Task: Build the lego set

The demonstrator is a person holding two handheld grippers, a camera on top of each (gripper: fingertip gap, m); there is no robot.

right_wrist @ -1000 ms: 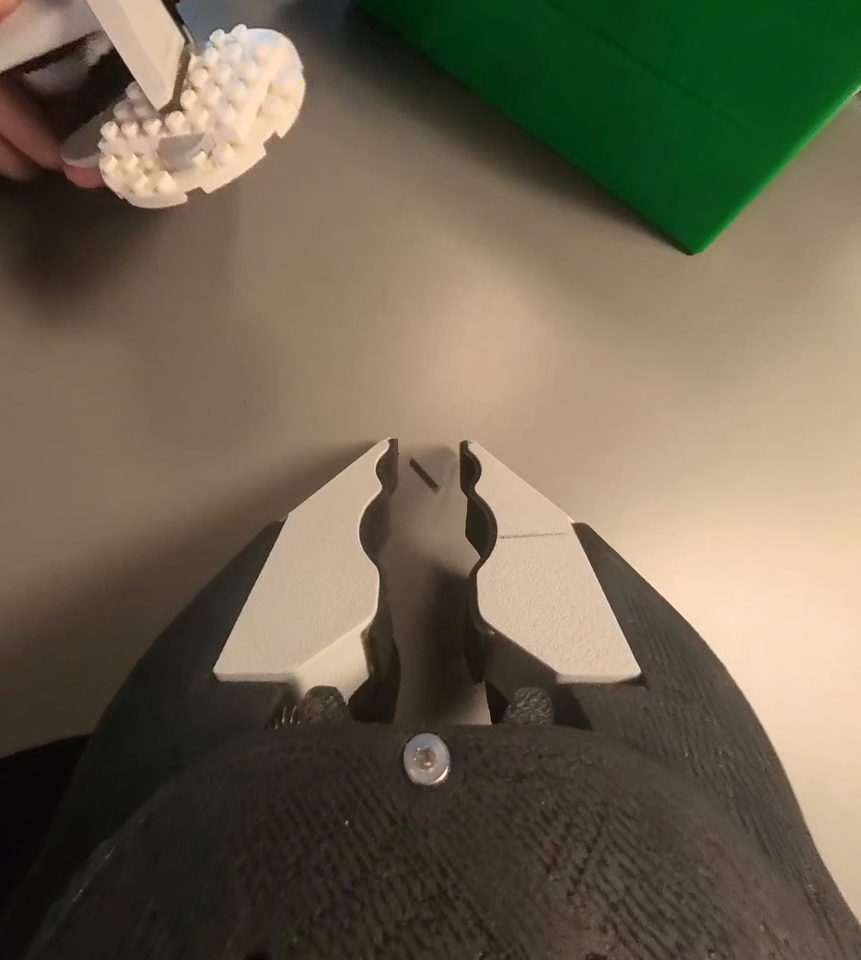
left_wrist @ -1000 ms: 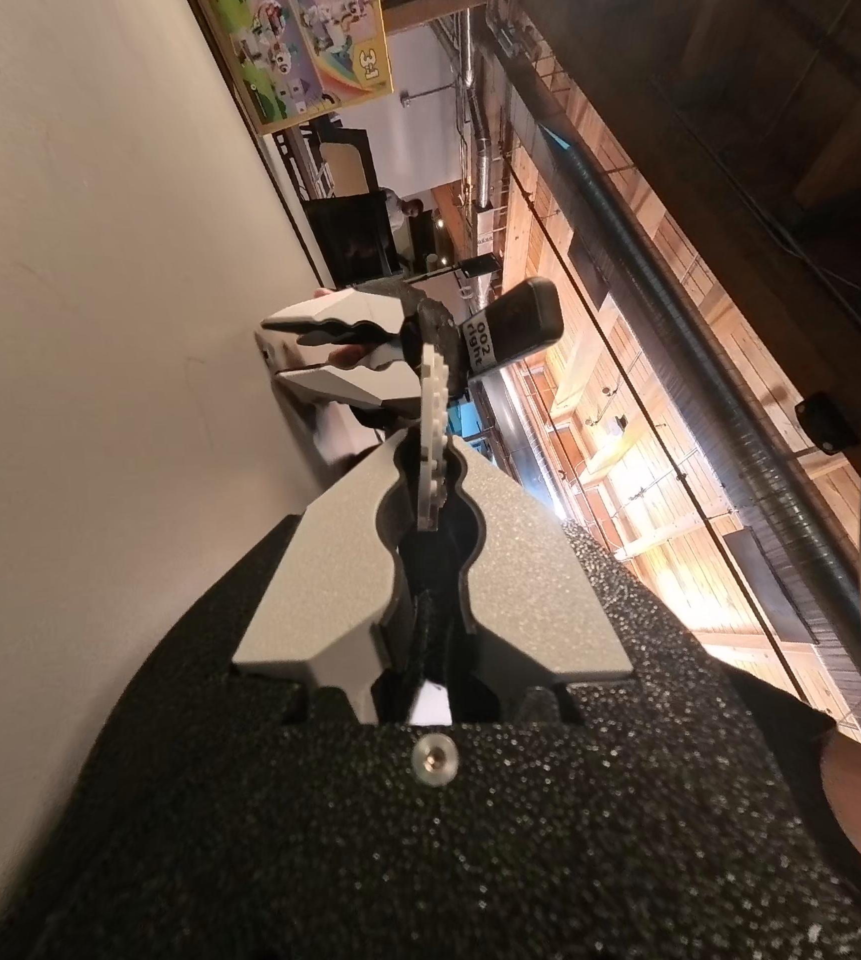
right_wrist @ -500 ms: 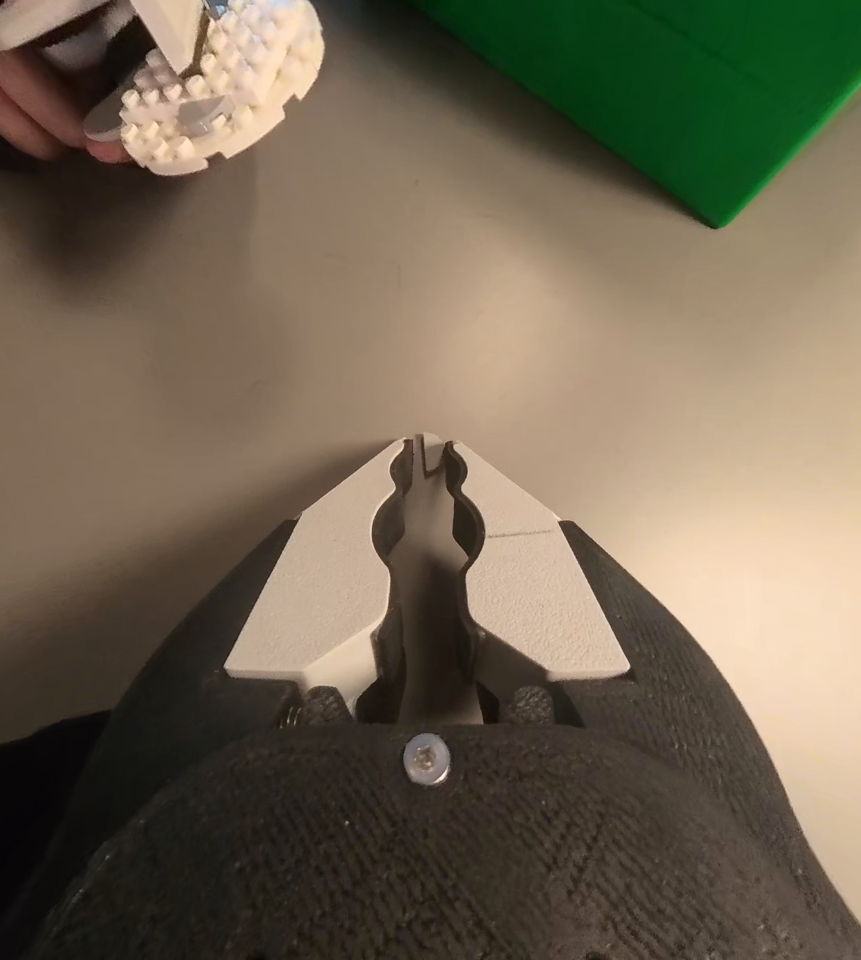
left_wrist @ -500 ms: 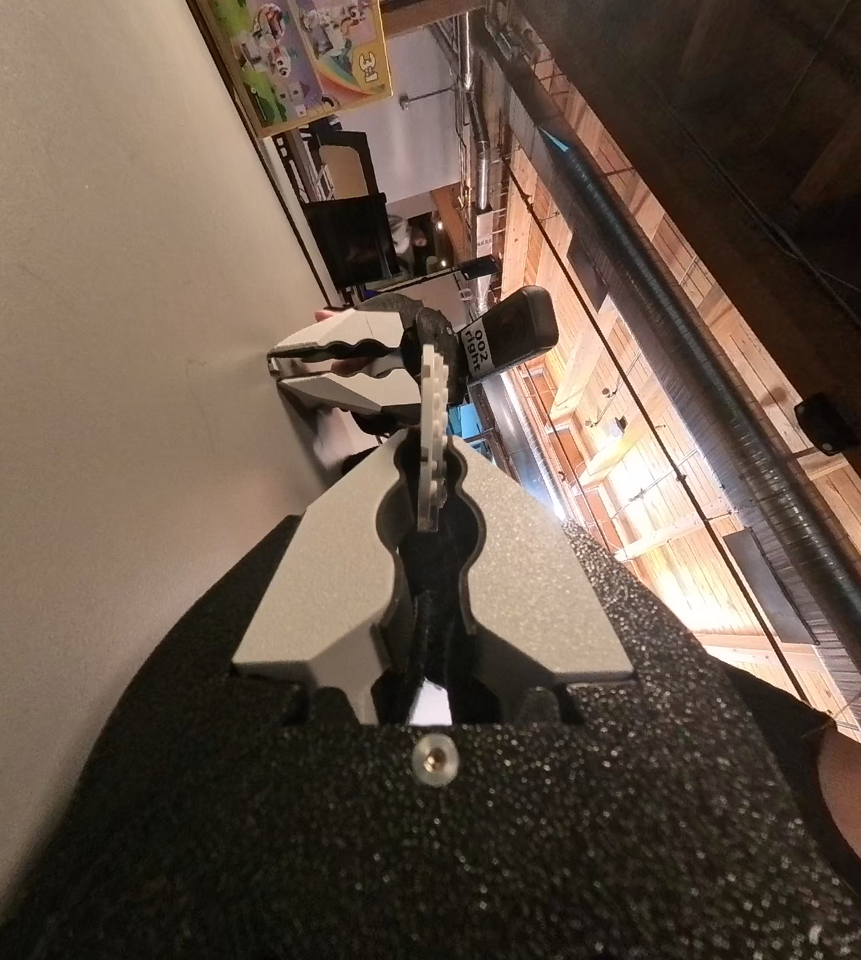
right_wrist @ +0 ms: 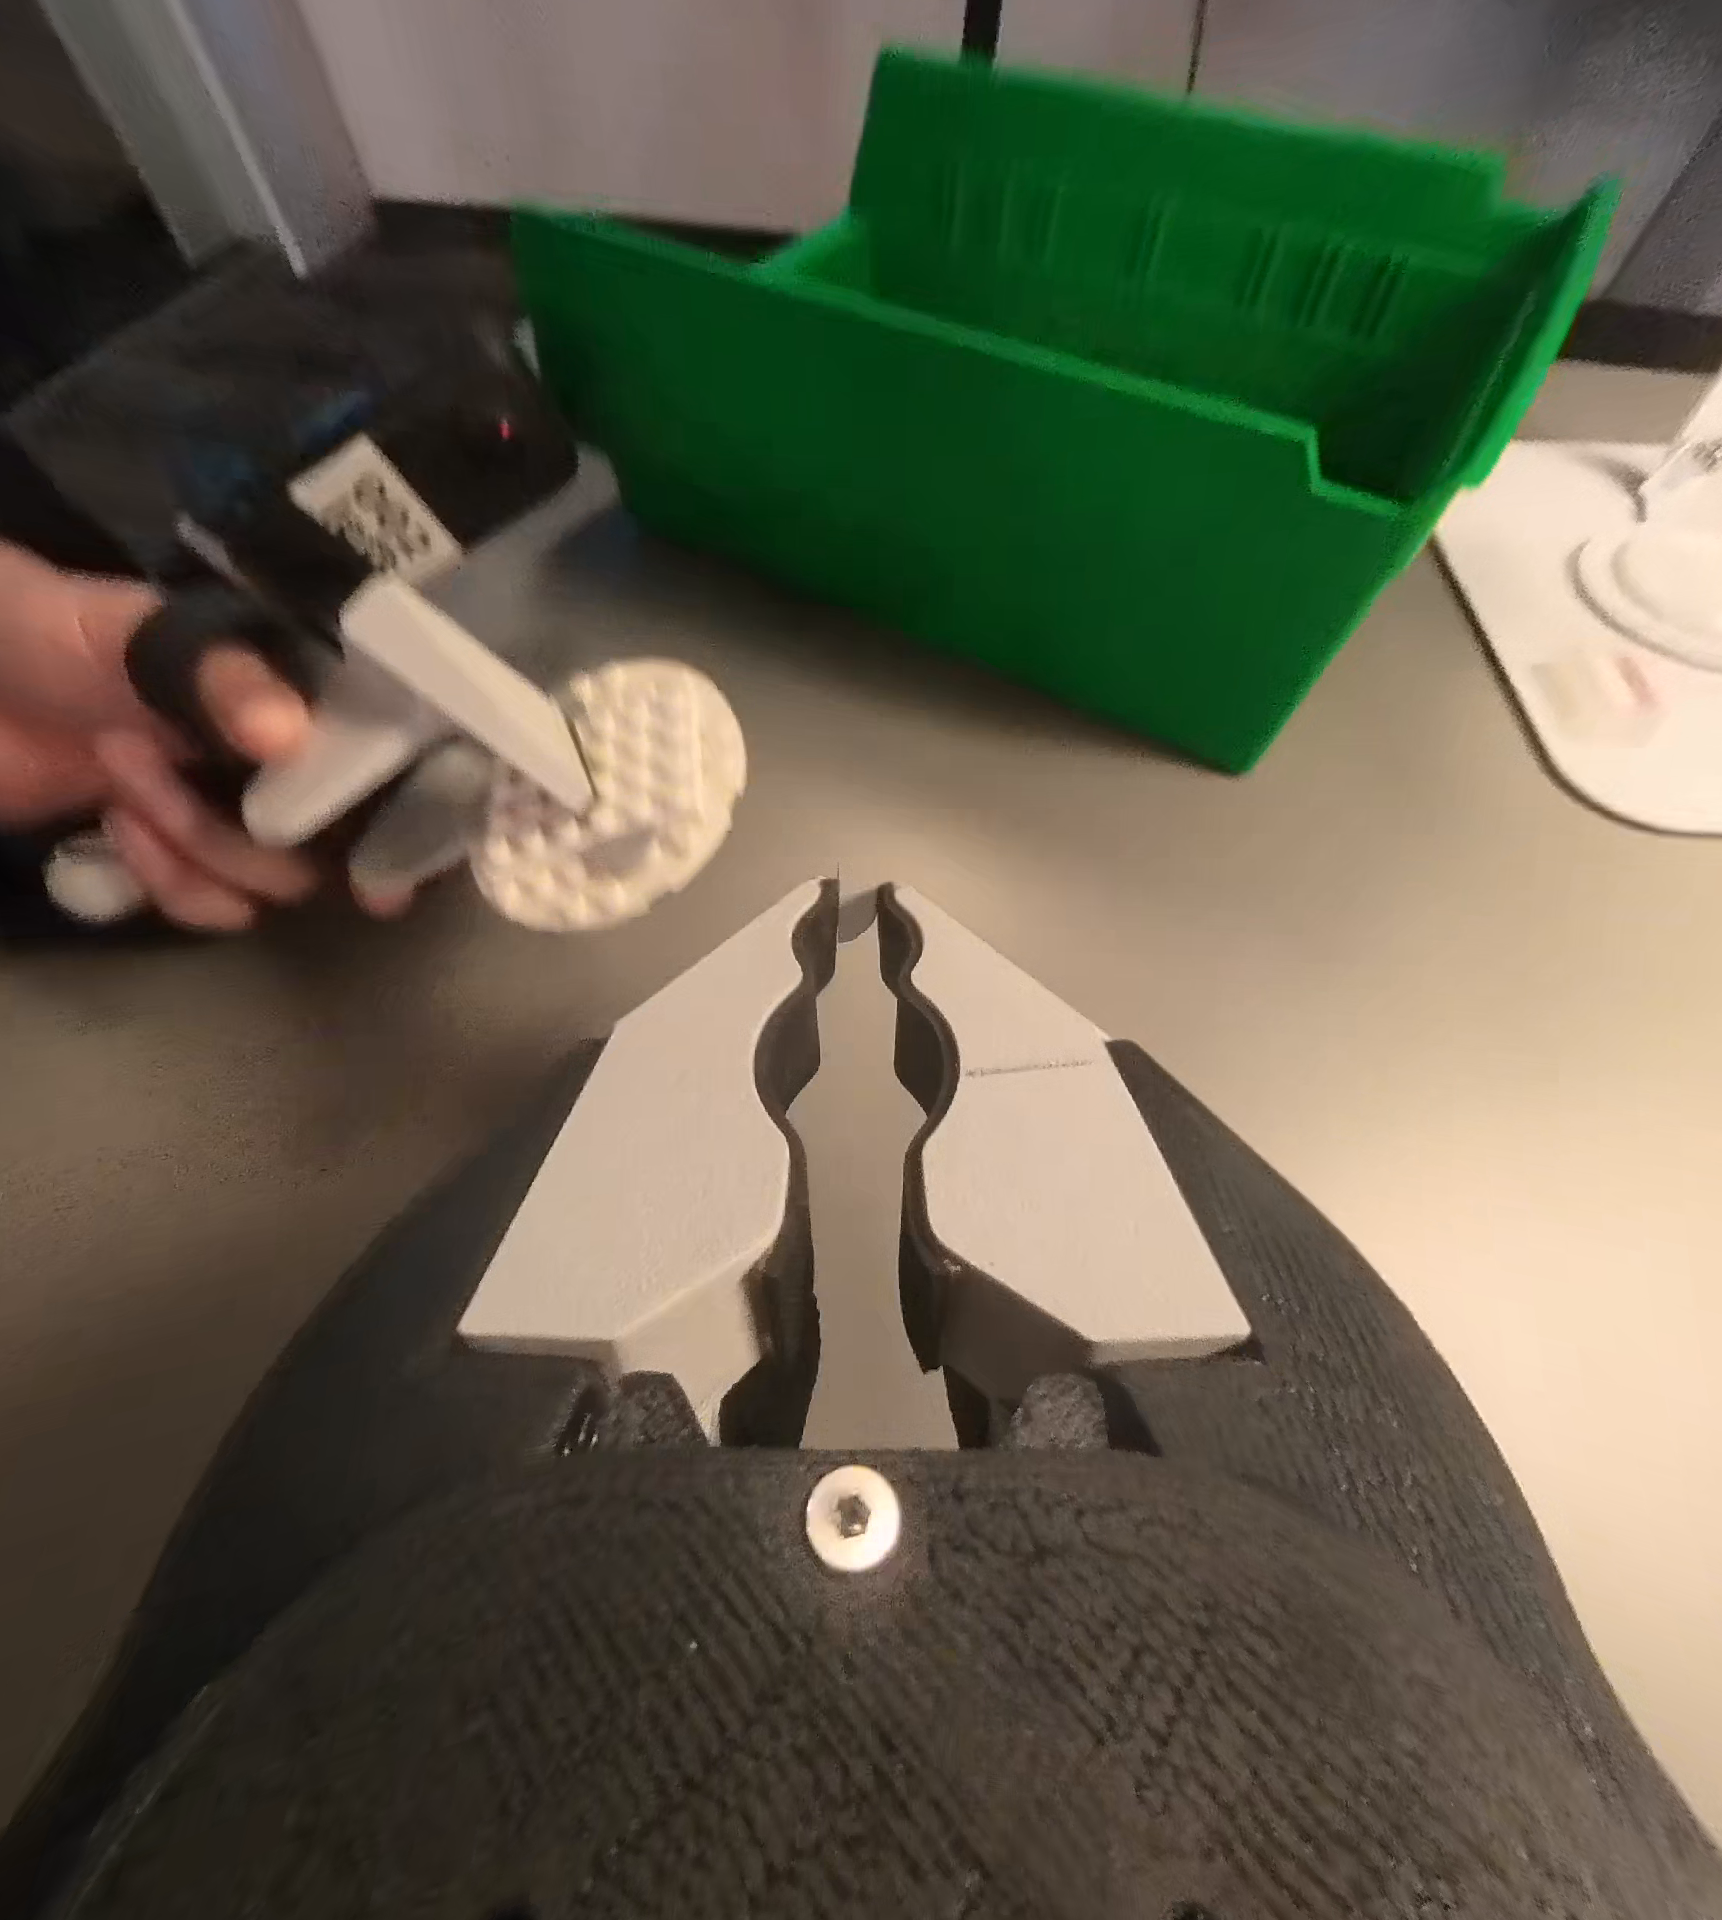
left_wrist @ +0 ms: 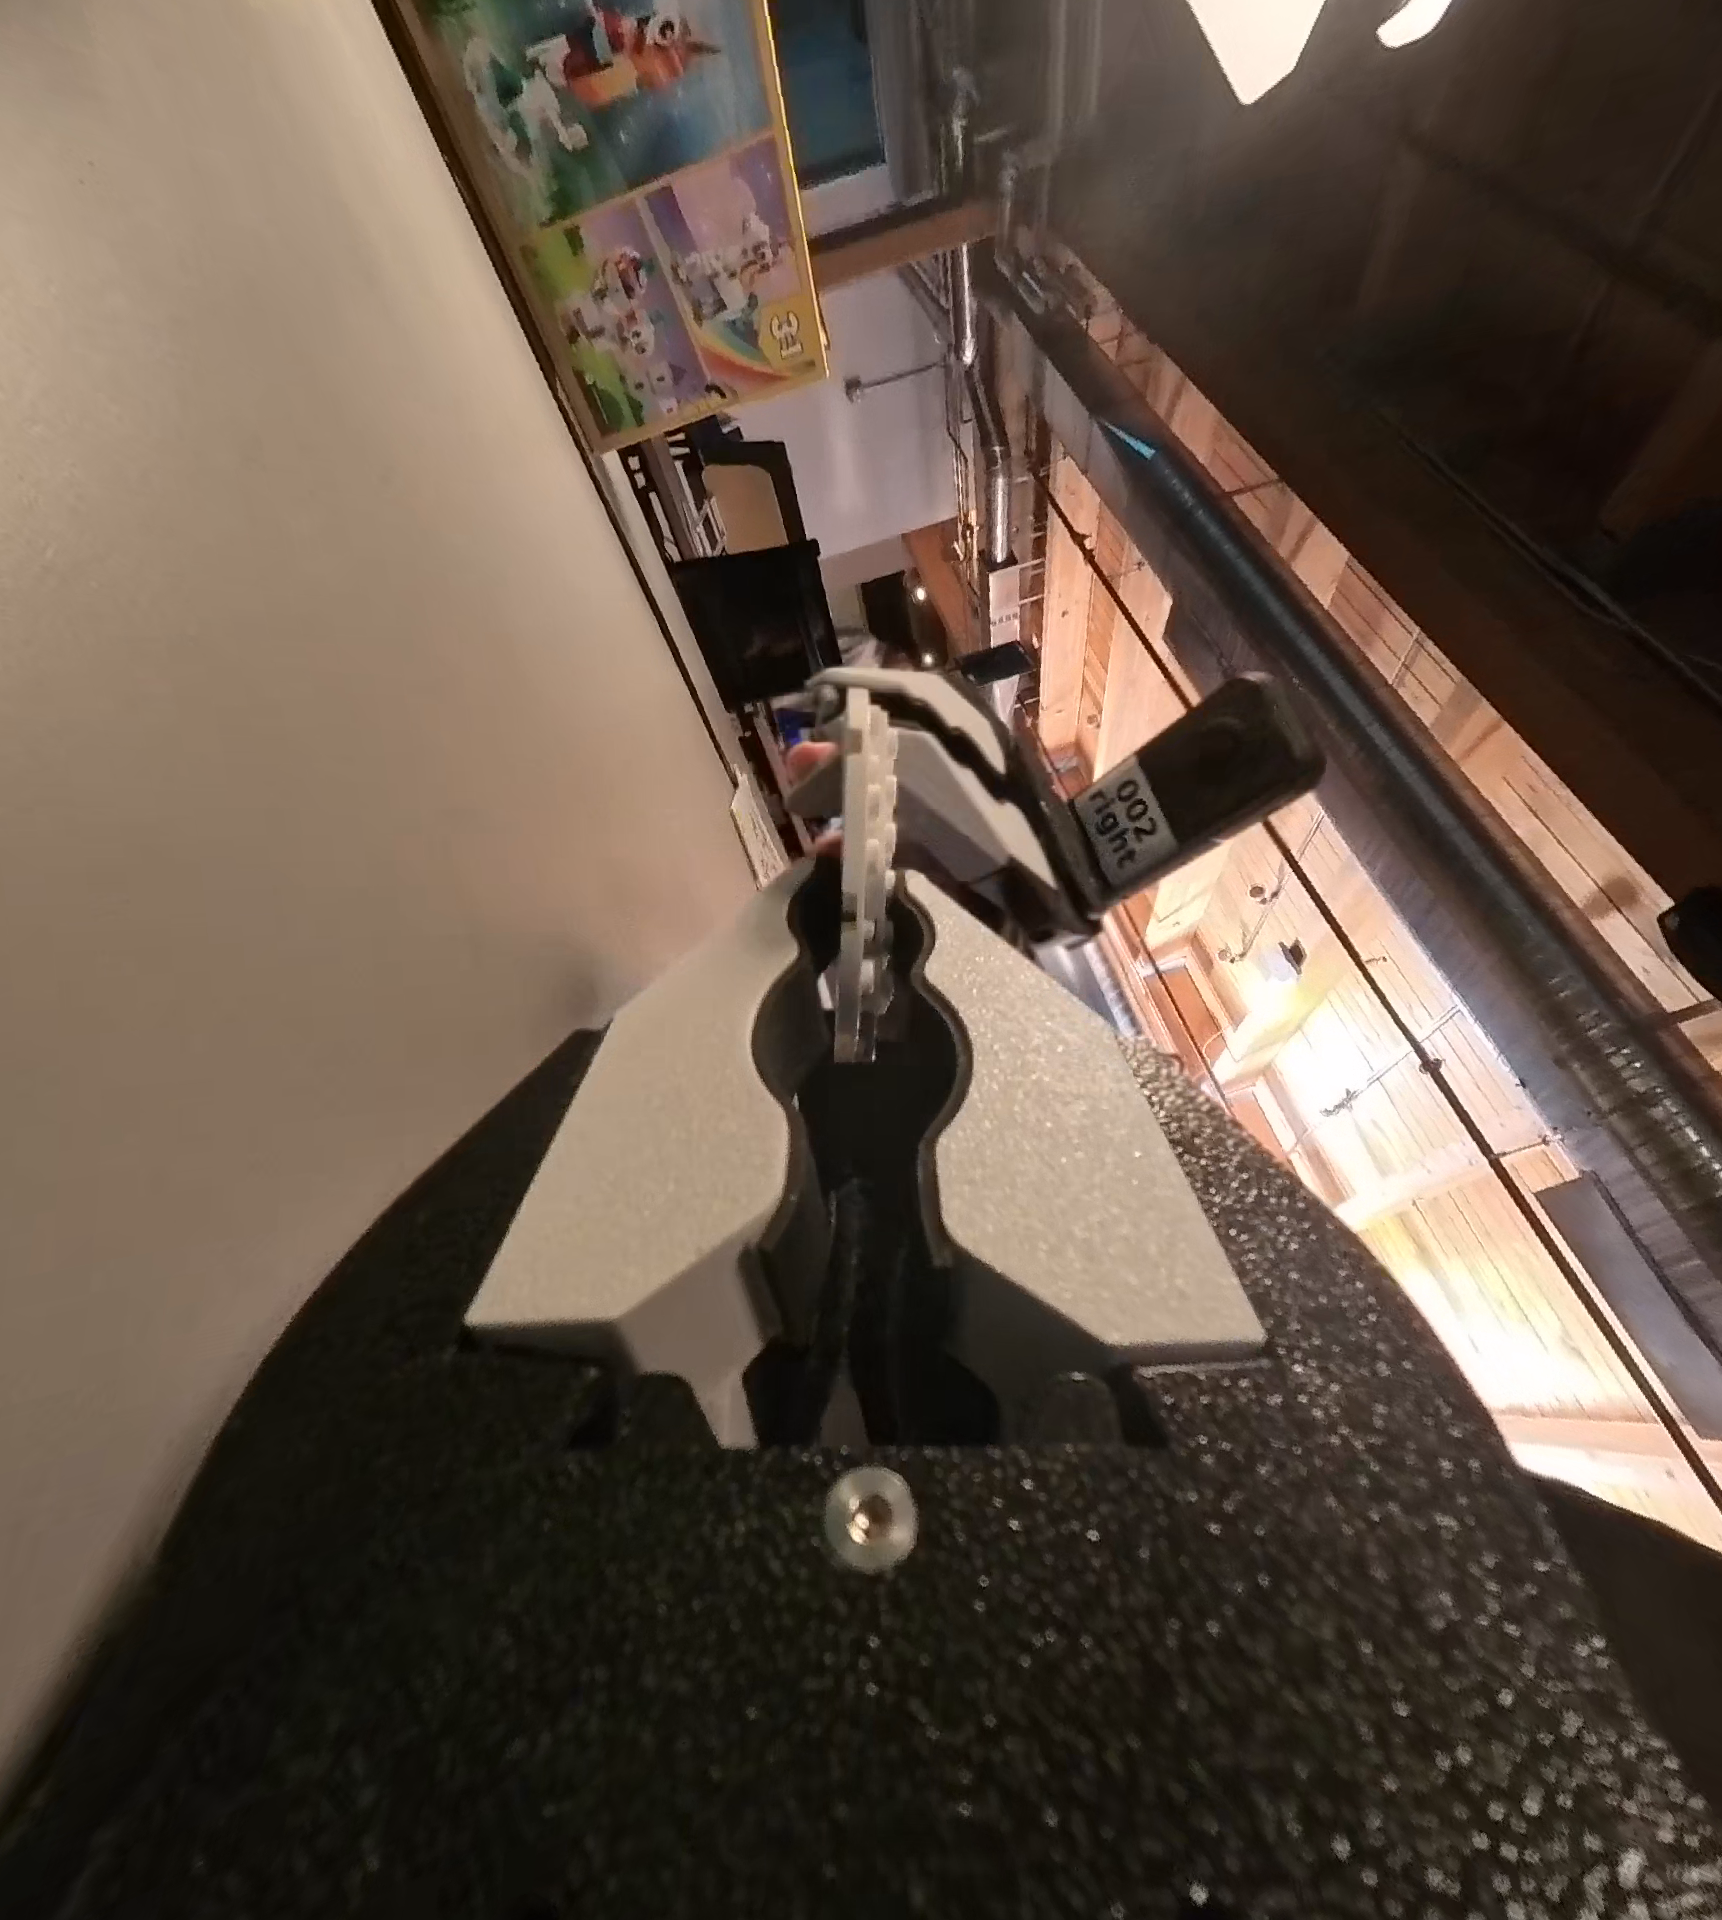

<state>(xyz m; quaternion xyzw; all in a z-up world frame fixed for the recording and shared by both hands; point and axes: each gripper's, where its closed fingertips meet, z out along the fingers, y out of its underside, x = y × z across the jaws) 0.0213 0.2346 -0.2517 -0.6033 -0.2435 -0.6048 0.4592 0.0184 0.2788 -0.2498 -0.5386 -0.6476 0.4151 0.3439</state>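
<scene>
The white studded disc sits clamped edge-on in the left gripper, near the green bin. The right gripper, nearer than the disc, pinches a small grey piece. That thin piece could twist or drop before seating. Writing shows on the lego box and a gripper label; I leave it unread.

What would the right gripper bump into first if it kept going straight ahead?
Probably the green bin: the right gripper points across bare table toward its front wall. The white studded plate sits off left. Depth is uncertain.
</scene>
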